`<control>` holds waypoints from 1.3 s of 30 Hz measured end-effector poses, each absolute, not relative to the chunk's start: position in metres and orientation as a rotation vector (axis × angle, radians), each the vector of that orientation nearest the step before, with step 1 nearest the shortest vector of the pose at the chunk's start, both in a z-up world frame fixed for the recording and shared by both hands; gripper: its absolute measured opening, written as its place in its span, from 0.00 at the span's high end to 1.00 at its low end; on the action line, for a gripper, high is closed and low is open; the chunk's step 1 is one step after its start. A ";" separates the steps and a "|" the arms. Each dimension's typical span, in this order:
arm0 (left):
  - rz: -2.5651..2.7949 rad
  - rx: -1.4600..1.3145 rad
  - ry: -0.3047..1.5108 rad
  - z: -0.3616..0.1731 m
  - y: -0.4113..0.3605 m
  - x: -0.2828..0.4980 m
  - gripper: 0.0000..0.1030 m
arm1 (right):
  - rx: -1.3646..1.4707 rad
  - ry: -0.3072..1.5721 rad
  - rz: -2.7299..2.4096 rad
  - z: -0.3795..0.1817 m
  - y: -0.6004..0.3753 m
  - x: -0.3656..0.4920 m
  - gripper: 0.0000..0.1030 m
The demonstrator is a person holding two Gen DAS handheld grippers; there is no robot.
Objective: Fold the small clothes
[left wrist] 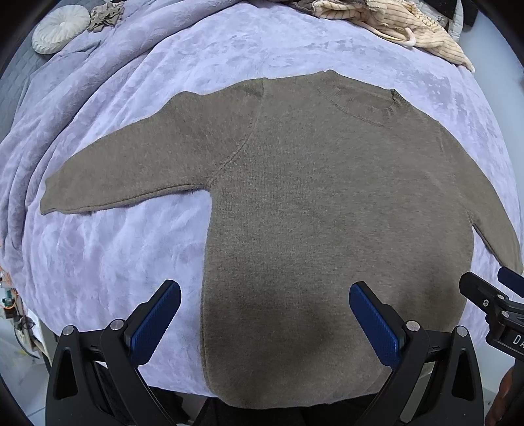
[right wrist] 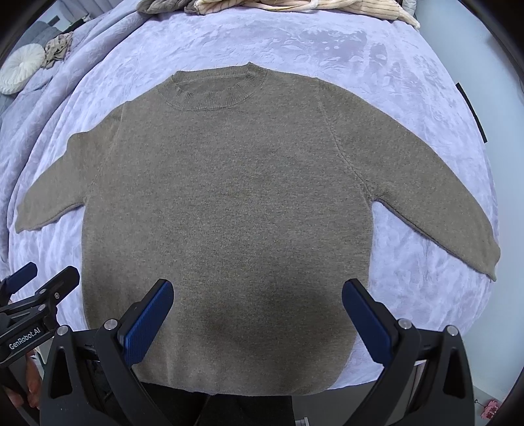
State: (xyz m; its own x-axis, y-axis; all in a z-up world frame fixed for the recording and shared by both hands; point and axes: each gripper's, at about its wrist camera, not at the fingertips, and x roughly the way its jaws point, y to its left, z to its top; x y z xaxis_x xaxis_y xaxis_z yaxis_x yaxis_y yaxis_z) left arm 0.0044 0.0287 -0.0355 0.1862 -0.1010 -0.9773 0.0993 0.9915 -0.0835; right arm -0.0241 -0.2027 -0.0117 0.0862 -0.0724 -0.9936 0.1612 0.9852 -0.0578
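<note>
Your left hand-held gripper [left wrist: 265, 306] hovers with fingers apart and empty over the near hem of the brown sweater [left wrist: 311, 229], which lies flat on the lavender bed [left wrist: 108, 262], sleeves spread left and right. Your right hand-held gripper [right wrist: 257, 303] is equally apart, so folding appears not yet begun; next, seize a sleeve or side edge and carry it inward.

Sweater [right wrist: 226, 203]: plain taupe-brown knit, ribbed collar same colour. Blanket [right wrist: 327, 49] on bed: pale lilac, faint tone-on-tone mottled plush pattern. Left claw [left wrist: 265, 324] and right claw [right wrist: 257, 322]: black frames, blue ridged pads. Round cushion [left wrist: 60, 29]: off-white, radial pleats. Garment heap [left wrist: 402, 26]: cream with thin dark stripes.
</note>
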 end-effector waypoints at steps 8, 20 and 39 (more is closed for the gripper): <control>-0.150 -0.027 1.409 -0.047 0.033 0.009 0.00 | 0.063 1.494 -0.164 -0.018 -0.196 -0.020 0.00; -0.139 -0.102 1.411 -0.067 0.057 0.020 0.00 | 0.008 1.500 -0.118 -0.027 -0.162 -0.011 0.00; 0.183 -0.622 1.217 -0.139 0.309 0.078 0.00 | -0.086 1.535 0.028 -0.055 -0.090 -0.016 0.00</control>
